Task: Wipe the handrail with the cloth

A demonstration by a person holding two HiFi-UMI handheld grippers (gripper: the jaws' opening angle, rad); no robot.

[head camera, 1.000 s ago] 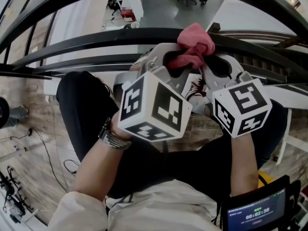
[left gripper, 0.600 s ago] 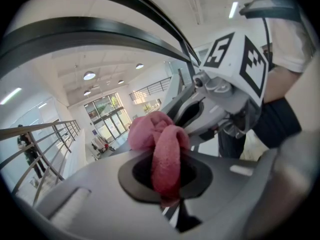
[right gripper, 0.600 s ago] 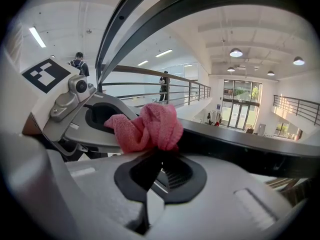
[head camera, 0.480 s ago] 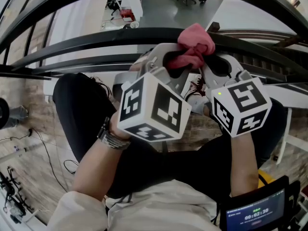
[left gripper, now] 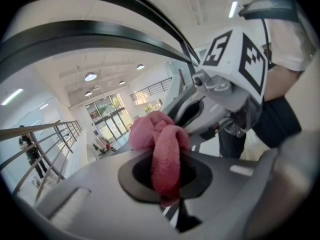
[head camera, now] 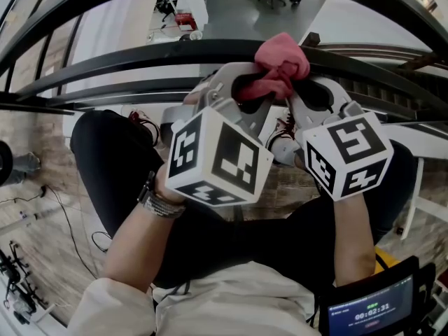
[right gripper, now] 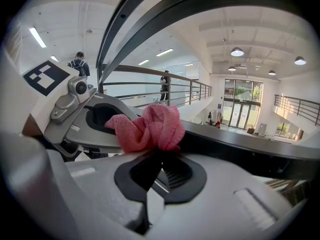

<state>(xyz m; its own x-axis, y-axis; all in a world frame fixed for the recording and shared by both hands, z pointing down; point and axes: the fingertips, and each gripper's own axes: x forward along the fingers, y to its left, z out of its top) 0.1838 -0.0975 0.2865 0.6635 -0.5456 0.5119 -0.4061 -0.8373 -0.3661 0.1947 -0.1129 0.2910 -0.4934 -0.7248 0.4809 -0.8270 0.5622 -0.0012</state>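
Gripping one pink cloth (head camera: 282,65) between them, the two grippers meet tip to tip at the black handrail (head camera: 140,54). The left gripper (head camera: 248,89) comes in from the lower left and the right gripper (head camera: 302,93) from the lower right, so their noses converge just under the bunched cloth, which sits against the near edge of the rail.

In the left gripper view the fingers (left gripper: 90,194) are closed on a strip of the cloth (left gripper: 164,154). The strip runs down through the dark opening between them, and the rest is balled up just beyond the tips. The right gripper (left gripper: 200,109) faces it from the other side, its marker cube above.

In the right gripper view the fingers (right gripper: 225,194) are closed too, pinching the lower edge of the cloth (right gripper: 150,126) at their very tips. The knotted bulk stands above them, touching the handrail (right gripper: 250,149) that crosses behind it. The left gripper (right gripper: 100,119) reaches in from the left, with a tail of the cloth lying across its opening.

From the head view both forearms rise steeply toward the rail, the hands hidden behind the marker cubes: the left cube (head camera: 220,159) large and tilted, the right cube (head camera: 348,152) just beside it. A bracelet (head camera: 157,200) circles the left wrist. A small screen (head camera: 374,306) shows at the lower right corner.
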